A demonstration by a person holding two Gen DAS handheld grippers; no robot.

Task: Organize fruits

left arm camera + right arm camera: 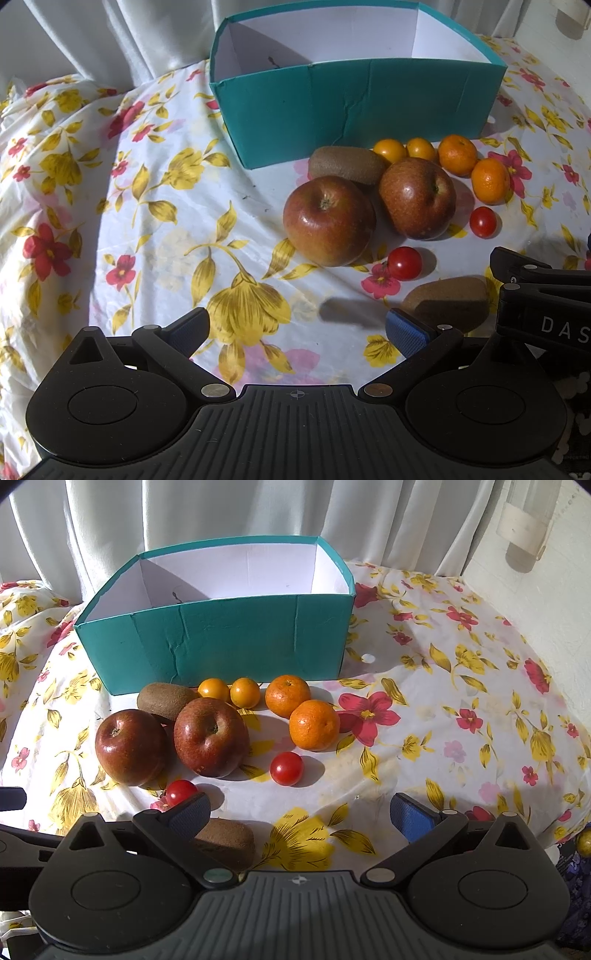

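Note:
A teal box [354, 107] [229, 635] with a white inside stands open at the back. In front of it lie two red apples [328, 221] [210, 736], two mandarins [489, 181] [314, 724], two small yellow fruits [389, 150] [244, 692], two cherry tomatoes [404, 263] [286, 768] and two kiwis, one far [345, 165] [166, 700] and one near [448, 302] [225, 843]. My left gripper [297, 332] is open and empty, left of the near kiwi. My right gripper [299, 816] is open and empty, right of that kiwi.
A floral cloth [166, 221] [461, 701] covers the table. White curtains [221, 513] hang behind the box. The right gripper's black arm [546, 295] shows at the right edge of the left wrist view.

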